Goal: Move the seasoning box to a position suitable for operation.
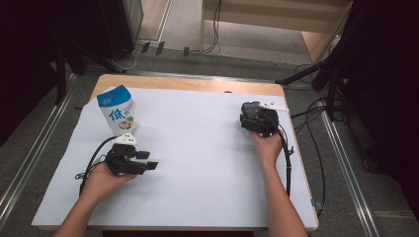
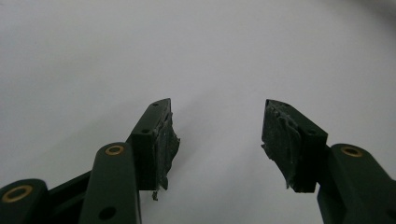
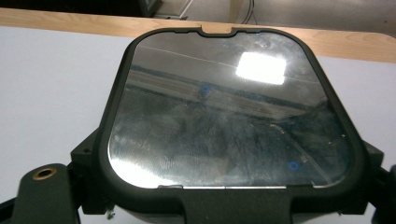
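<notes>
The left claw [image 2: 217, 142], its jaws apart with nothing between them, hovers just in front of the blue-and-white pouch [image 1: 117, 109], which stands upright on the desk [image 1: 197, 148]. The right claw [image 1: 257, 117], well apart from the pouch, carries a dark mirror-like plate [image 3: 229, 116]; whether its jaws clamp cannot be told.
</notes>
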Available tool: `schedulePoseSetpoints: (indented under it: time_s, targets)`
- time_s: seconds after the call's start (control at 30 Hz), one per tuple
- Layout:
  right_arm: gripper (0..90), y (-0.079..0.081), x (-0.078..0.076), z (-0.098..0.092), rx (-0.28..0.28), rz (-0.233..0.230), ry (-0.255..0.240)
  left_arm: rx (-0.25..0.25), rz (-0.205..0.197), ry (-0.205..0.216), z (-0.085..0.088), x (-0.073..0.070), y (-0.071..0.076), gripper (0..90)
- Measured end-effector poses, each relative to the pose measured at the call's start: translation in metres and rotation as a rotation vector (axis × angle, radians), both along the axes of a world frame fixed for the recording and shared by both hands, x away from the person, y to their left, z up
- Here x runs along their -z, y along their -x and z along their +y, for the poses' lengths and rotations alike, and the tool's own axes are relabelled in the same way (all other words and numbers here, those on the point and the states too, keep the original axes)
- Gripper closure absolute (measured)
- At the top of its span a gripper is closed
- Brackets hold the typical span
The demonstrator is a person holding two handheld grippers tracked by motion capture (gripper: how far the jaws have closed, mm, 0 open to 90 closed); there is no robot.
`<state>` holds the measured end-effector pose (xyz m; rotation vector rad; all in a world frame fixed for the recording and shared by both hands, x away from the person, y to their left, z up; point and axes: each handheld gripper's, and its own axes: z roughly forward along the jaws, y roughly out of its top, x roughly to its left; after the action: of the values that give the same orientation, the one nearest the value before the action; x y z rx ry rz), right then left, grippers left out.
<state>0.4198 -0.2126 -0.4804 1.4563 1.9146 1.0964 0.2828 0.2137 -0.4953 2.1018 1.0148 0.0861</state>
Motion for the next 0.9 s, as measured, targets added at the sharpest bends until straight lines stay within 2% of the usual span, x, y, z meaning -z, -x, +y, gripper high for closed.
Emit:
schedulePoseSetpoints:
  time_s: [0.17,0.23,0.37,0.43,0.67,0.73,0.9]
  targets:
    - [16.2,0.013,-0.005,0.001,-0.020,-0.002,-0.012,0.013,-0.001,-0.006,-0.004,-0.001,-0.005,44.0]
    - [16.2,0.023,-0.007,0.004,-0.043,-0.002,-0.021,0.014,-0.009,0.013,-0.005,0.000,-0.007,44.3]
    - [16.2,0.034,-0.011,0.011,-0.080,-0.010,-0.024,0.020,-0.007,-0.009,-0.007,-0.002,-0.011,45.0]
    - [16.2,0.037,-0.012,0.014,-0.088,-0.012,-0.024,0.024,-0.006,-0.004,-0.007,-0.003,-0.012,45.2]
    - [16.2,0.057,-0.012,0.036,-0.166,-0.006,-0.018,0.027,-0.007,0.009,-0.007,-0.002,-0.020,45.0]
    - [16.2,0.059,-0.012,0.038,-0.174,-0.004,-0.020,0.022,-0.008,0.016,-0.007,-0.002,-0.020,45.0]
    - [16.2,0.068,-0.009,0.057,-0.240,0.008,-0.029,0.021,0.000,0.021,-0.005,-0.001,-0.022,45.0]
